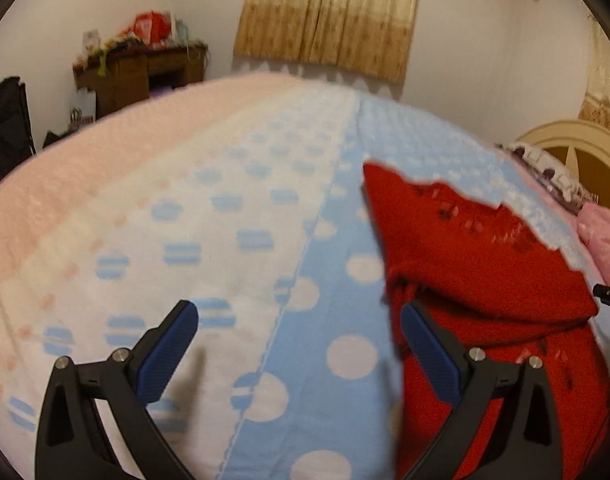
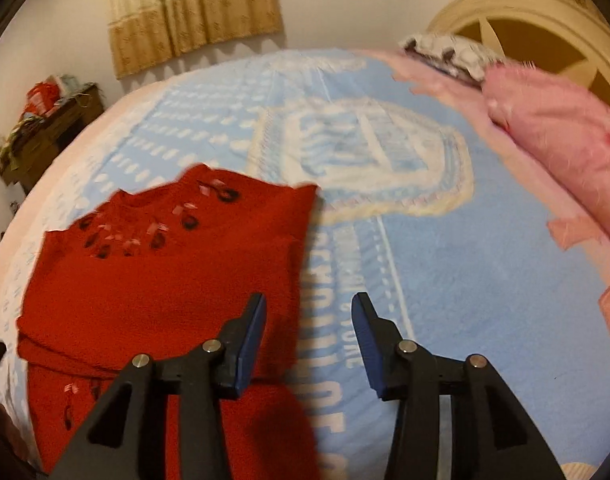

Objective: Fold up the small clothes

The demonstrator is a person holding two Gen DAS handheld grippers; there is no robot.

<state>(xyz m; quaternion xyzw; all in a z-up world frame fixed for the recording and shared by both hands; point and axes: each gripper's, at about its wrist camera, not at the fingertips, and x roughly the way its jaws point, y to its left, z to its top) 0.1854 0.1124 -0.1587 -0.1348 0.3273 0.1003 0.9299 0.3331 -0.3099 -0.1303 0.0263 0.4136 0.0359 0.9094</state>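
So the red sweater [image 2: 165,280] is lying partly folded on the blue blanket [image 2: 465,280]. My left gripper [image 1: 299,344] is spread wide, hovering just left of it, and my right gripper [image 2: 309,334] is wide too, holding nothing, over its right edge.

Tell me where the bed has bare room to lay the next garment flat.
Bare blanket lies left of the red sweater, out to the pink edge strip. More lies right of the sweater, up to the pink pillow. The pillow corner by the headboard is crowded.
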